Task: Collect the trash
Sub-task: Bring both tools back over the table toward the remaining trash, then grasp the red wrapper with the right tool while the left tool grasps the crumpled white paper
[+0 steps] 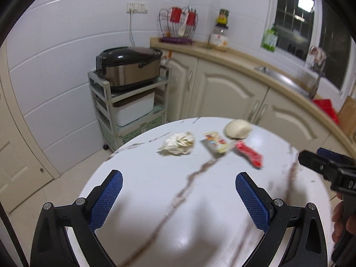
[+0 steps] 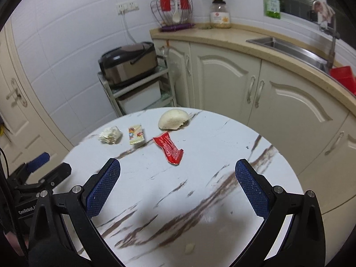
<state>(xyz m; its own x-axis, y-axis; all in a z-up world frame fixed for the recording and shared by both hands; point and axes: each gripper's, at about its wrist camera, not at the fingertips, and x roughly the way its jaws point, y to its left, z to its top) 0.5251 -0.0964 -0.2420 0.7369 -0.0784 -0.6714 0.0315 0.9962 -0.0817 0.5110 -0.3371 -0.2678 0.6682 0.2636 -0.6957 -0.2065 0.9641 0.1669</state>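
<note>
On the round marble-patterned table lies a row of trash at the far side. A crumpled white tissue is leftmost, then a small yellow-white wrapper, a red snack wrapper and a torn steamed bun. A small crumb lies near the front. My left gripper is open and empty, short of the trash. My right gripper is open and empty too, with the red wrapper just beyond its fingertips.
A rice cooker sits on a small trolley behind the table. Cream cabinets and a counter with a sink, a utensil rack and jars run along the back right. A door is at left.
</note>
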